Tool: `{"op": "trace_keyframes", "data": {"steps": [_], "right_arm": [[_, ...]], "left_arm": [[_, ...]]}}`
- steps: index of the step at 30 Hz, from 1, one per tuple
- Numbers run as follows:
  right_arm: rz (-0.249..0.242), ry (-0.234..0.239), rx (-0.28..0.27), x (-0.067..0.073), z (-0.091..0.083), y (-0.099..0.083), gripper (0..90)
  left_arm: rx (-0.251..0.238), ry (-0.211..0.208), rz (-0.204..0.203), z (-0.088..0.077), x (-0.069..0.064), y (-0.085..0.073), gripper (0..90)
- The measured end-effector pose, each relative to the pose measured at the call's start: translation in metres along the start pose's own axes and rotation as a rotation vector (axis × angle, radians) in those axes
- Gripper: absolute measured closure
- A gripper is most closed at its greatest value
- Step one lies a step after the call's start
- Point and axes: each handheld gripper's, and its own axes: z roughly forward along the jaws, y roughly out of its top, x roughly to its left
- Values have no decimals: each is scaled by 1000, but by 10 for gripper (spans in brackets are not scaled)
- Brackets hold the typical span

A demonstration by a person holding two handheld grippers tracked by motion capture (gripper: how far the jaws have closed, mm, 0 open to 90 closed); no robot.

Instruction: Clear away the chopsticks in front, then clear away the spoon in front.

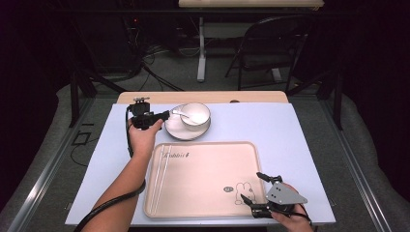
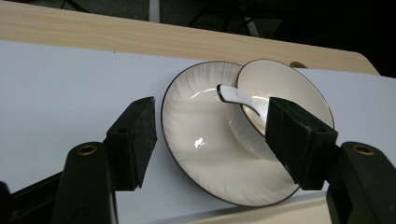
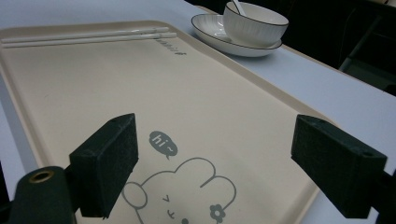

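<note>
A white plate (image 1: 176,130) (image 2: 196,140) with a dark rim sits at the back of the white table cover, holding a white bowl (image 1: 196,115) (image 2: 285,93) (image 3: 254,23) with a white spoon (image 1: 180,114) (image 2: 236,97) in it. My left gripper (image 1: 167,115) (image 2: 210,140) is open at the plate's left edge, with the plate's rim between its jaws. A beige tray (image 1: 203,203) (image 3: 70,93) with a rabbit drawing lies in front, and a pair of white chopsticks (image 1: 162,169) (image 3: 88,37) lies along its left side. My right gripper (image 1: 254,188) (image 3: 215,168) stands open over the tray's near right corner.
The table's wooden far edge (image 1: 203,96) (image 2: 140,37) shows behind the white cover. A folding chair (image 1: 270,43) and a table leg (image 1: 201,48) stand on the floor beyond. Bare cover (image 1: 300,140) lies right of the tray.
</note>
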Motion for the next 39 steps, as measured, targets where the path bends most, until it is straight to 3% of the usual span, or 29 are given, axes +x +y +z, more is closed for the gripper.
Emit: {"op": "trace_keyframes", "data": {"steps": [19,29,39], "right_arm": [[3,6,-5,0,0,1,141],[1,10,-7,0,1,1,142],[1,9,-9,0,0,1,142]], "left_arm": [[31,17,-25,53,-23,0,339],[34,15,-61,77,-26,-7,343],[13,16,-98,90,-28,-9,364]]}}
